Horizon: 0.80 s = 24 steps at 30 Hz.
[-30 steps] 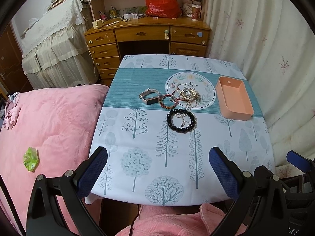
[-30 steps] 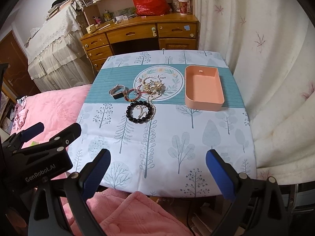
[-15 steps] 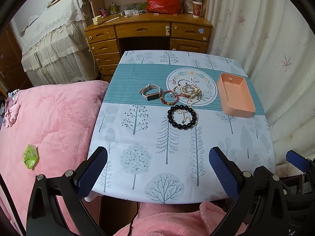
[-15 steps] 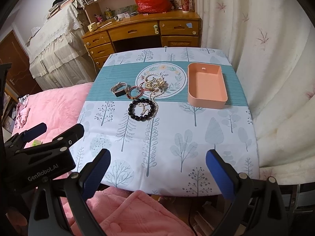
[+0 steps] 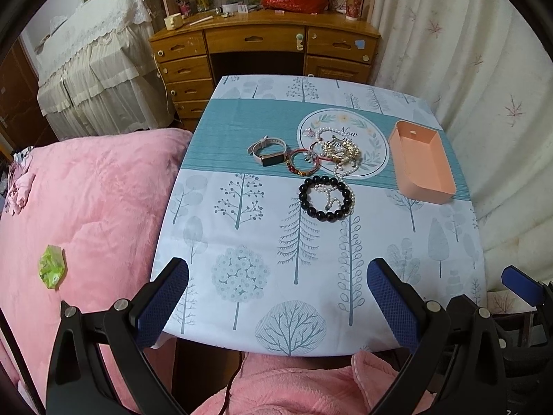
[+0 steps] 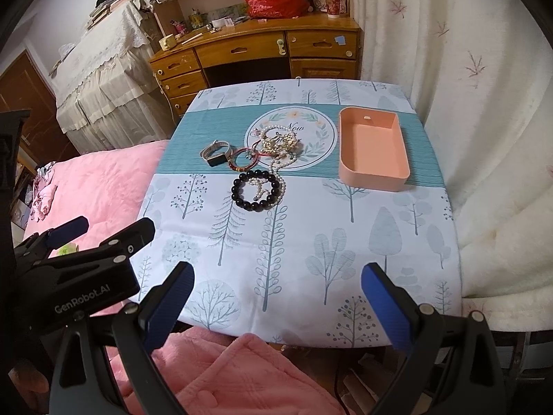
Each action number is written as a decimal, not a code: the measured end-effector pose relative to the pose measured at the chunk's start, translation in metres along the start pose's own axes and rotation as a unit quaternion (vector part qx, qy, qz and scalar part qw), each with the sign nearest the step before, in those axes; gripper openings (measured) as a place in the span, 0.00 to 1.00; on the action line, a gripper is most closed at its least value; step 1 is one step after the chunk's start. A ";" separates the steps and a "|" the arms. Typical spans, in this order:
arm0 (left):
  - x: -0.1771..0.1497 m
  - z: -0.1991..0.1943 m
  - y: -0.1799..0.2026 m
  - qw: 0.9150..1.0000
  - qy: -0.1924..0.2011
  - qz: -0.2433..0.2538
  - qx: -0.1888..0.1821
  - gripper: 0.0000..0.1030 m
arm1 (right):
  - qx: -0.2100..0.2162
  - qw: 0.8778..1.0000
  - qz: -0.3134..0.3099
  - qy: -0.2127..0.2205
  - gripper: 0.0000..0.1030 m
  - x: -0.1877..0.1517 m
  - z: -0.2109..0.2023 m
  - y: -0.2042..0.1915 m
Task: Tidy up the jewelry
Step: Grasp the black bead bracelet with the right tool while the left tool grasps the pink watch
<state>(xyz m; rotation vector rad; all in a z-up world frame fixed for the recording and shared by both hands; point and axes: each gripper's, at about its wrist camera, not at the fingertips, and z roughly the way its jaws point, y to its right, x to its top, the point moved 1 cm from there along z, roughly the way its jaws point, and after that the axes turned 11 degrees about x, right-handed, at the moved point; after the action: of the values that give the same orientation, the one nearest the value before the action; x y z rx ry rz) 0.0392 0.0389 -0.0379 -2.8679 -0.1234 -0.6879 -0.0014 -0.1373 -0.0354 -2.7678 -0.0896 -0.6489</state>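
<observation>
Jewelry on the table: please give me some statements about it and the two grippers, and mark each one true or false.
1. The orange tray already holds a bracelet. False: it is empty.
2. The black bead bracelet lies nearer to the grippers than the watch. True.
3. The left gripper is shut on a pearl necklace. False: its fingers are spread open and hold nothing.
4. The right gripper is open, short of the jewelry. True.
5. The tray stands to the right of the jewelry pile. True.
</observation>
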 end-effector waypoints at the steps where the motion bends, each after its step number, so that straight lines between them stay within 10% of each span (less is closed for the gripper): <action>1: 0.001 0.002 0.000 1.000 -0.003 0.000 0.000 0.99 | 0.002 1.000 0.000 -0.001 0.96 0.001 0.001 0.000; 15: 0.048 0.051 -0.024 0.998 -0.044 -0.030 -0.028 0.99 | 0.050 0.990 -0.125 0.035 0.93 0.045 0.018 -0.026; 24: 0.097 0.118 -0.032 0.997 -0.010 0.044 -0.061 0.99 | 0.056 0.945 -0.313 0.074 0.93 0.054 0.083 -0.046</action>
<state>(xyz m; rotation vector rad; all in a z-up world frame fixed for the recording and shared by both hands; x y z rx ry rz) 0.1731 0.0975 -0.0917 -2.9756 0.0430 -0.6720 0.0767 -0.0693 -0.0704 -2.5486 -0.9675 -0.9586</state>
